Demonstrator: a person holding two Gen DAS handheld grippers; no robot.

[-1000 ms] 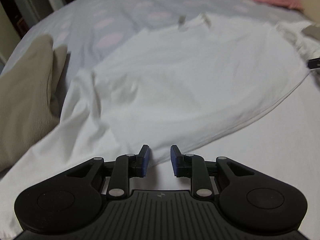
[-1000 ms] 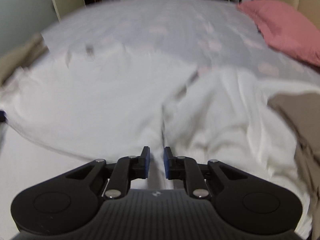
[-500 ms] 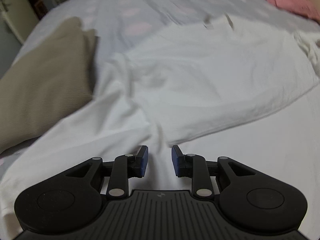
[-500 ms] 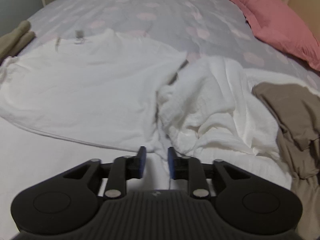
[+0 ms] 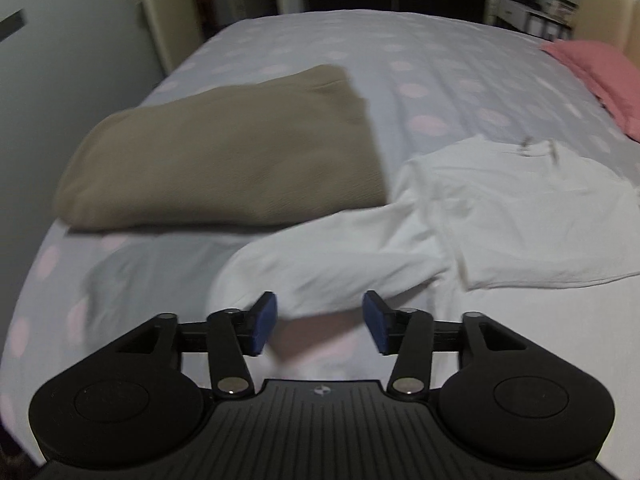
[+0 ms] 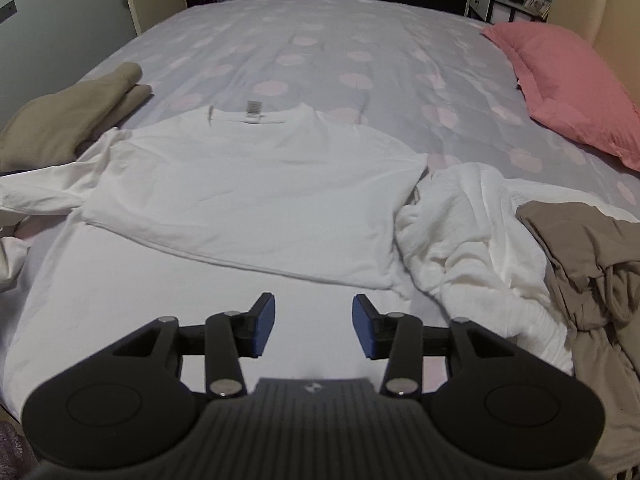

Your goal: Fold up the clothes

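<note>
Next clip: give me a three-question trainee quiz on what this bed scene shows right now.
1. True or false: the left claw is shut on the white shirt.
2. Which lies at the shirt's left sleeve: A) the folded tan garment, B) the pink pillow?
3. Fill in: the right claw is ____.

Key: 1 false, it is open and holds nothing; 2 A; 3 open.

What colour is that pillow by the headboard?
The pillow is salmon pink, clearest in the right wrist view.
</note>
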